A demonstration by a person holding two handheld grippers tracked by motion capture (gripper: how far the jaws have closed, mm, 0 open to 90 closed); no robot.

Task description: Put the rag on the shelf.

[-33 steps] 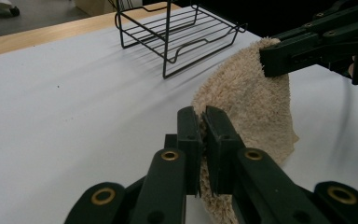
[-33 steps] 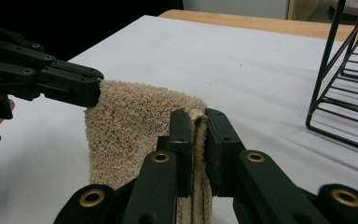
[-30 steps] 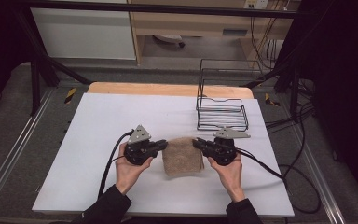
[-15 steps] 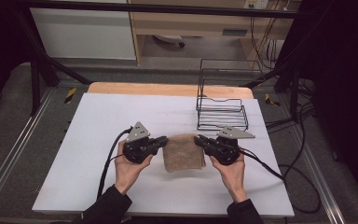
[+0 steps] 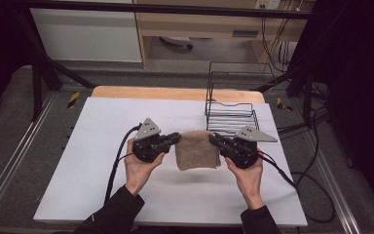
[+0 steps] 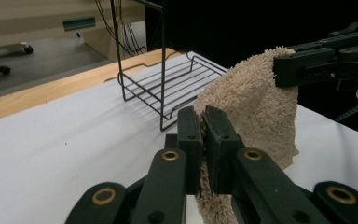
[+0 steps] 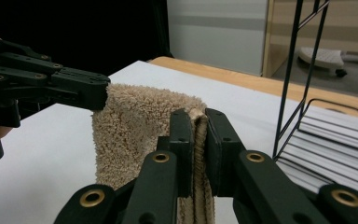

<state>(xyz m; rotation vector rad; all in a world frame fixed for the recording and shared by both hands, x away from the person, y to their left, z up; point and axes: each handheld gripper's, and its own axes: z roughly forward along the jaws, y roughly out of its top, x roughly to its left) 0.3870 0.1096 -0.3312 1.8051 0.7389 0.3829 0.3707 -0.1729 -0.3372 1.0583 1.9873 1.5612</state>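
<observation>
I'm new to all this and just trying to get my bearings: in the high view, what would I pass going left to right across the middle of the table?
Left hand → left tongs → folded beige towel held between both → right tongs → right hand.

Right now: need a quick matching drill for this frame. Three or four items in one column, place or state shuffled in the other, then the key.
Items
1. towel
2. wire rack
3. left gripper
4. table

Descriptions
A. white, flat surface
B. black, standing at the far right of the table
C. beige, hanging between two grippers
D. shut on the towel's left edge

Pairs: 1-C, 2-B, 3-D, 4-A
</observation>
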